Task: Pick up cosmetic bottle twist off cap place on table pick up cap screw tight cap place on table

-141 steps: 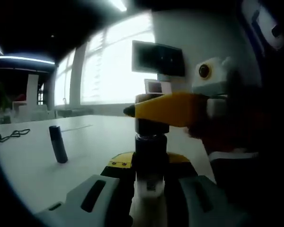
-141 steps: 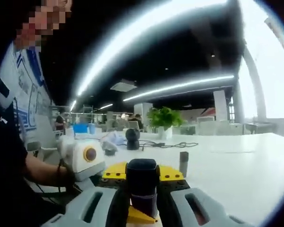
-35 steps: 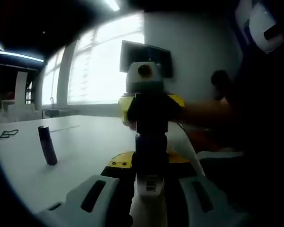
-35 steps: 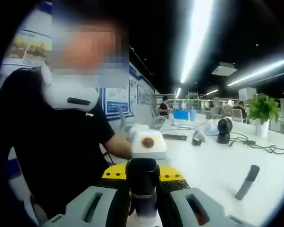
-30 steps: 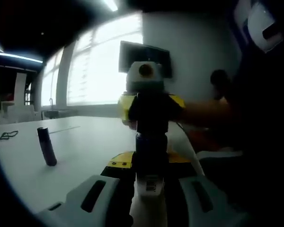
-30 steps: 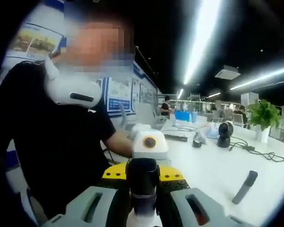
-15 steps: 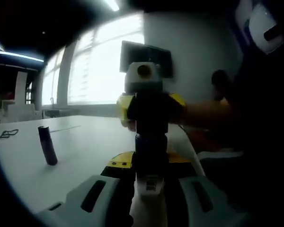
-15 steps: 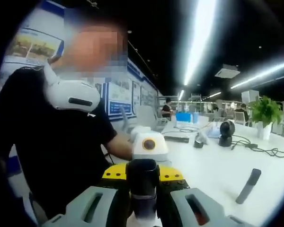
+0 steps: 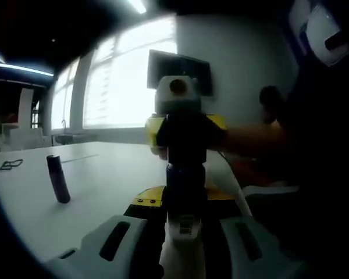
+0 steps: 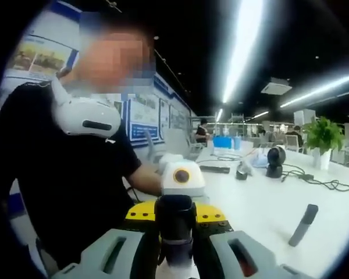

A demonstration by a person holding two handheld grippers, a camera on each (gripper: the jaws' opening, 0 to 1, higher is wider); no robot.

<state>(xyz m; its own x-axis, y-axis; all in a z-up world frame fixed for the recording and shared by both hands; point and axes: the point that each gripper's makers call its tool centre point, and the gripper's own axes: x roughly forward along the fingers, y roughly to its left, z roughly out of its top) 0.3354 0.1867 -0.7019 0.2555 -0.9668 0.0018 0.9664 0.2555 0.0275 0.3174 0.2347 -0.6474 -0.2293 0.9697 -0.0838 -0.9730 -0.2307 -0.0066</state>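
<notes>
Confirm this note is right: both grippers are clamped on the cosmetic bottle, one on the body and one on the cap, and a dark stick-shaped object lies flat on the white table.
Not quite. The dark stick-shaped object stands on end on the white table, as the left gripper view shows. The rest holds: left gripper clamps the cosmetic bottle, right gripper clamps the cap.

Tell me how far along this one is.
Done: the bottle is off the table, clamped in the left tool. In hand: the right tool grips the cap, which sits on the bottle's neck; whether it is loosening or tightening cannot be told. Left: setting the bottle down.
</notes>
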